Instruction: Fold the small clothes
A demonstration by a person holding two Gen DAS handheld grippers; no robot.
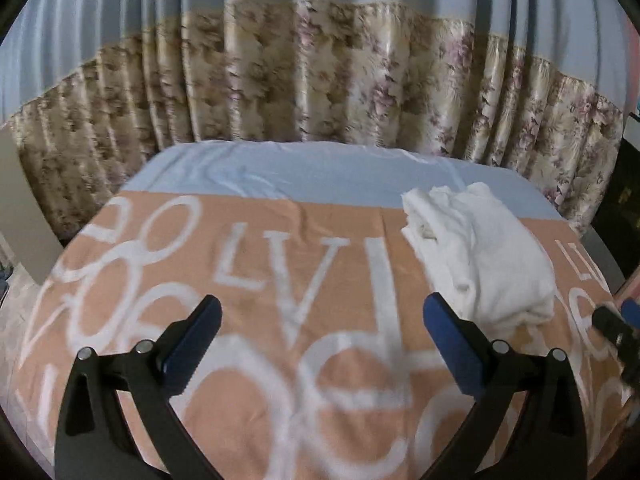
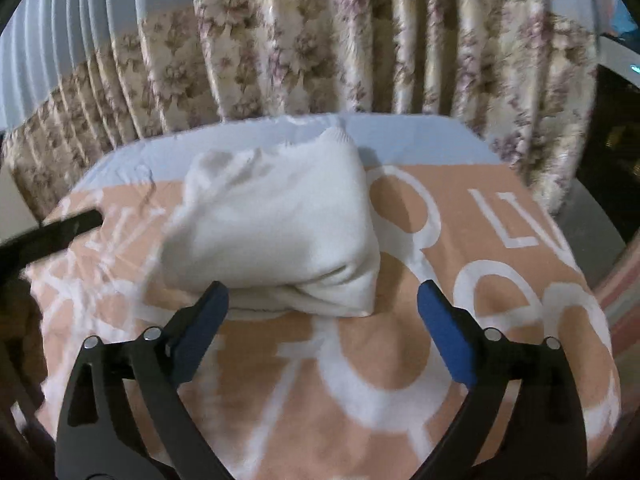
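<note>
In the left wrist view, the left gripper (image 1: pixel 322 322) hung over the peach cloth (image 1: pixel 248 320) with its fingers (image 1: pixel 192 336) wide apart and nothing between them. The folded white garment (image 1: pixel 480 252) lay on the cloth to the right, just beyond the right-hand finger. A blurred part of the right gripper (image 1: pixel 616 320) showed at the right edge. A floral curtain (image 1: pixel 320 80) hung behind.

In the right wrist view, the right gripper (image 2: pixel 322 304) was spread wide and empty, its fingers (image 2: pixel 444 336) short of the garment (image 2: pixel 276 220), which lay folded on the cloth (image 2: pixel 360 380) straight ahead. One dark finger of the left gripper (image 2: pixel 52 232) reached in from the left.
</note>
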